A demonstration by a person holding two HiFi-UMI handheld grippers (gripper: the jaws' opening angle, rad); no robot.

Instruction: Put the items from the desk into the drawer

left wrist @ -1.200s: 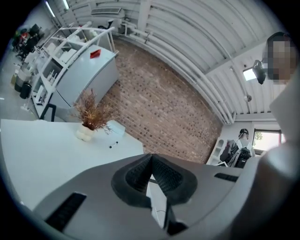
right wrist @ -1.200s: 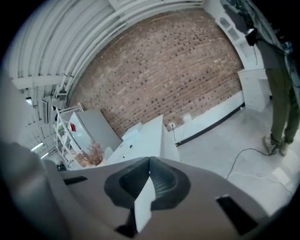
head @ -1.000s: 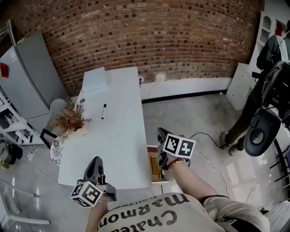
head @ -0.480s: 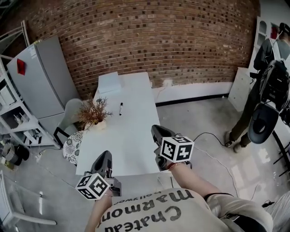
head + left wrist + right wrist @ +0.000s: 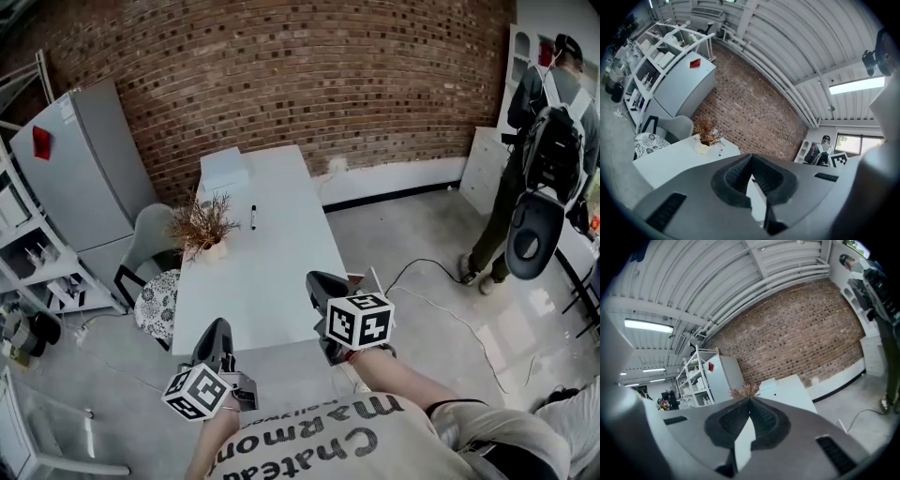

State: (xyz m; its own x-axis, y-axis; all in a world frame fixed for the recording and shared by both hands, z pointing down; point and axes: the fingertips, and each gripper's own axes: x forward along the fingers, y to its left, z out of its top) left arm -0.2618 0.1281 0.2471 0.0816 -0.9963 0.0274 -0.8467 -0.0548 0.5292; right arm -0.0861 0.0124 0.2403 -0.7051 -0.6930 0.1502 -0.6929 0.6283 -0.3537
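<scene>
On the white rectangular desk (image 5: 262, 281) I count one black marker pen (image 5: 252, 217), one dried brown plant in a pale pot (image 5: 202, 230) and one flat white box (image 5: 225, 172) at the far end, all three out on the top. Two claws: my left claw (image 5: 217, 328) and my right claw (image 5: 317, 281), each with jaws pressed together on nothing. Since a second ago both have drawn back toward the desk's near end; pen, plant and box lie as before.

desk (image 5: 267, 286) mostly bare, plant (image 5: 202, 226) at left edge
</scene>
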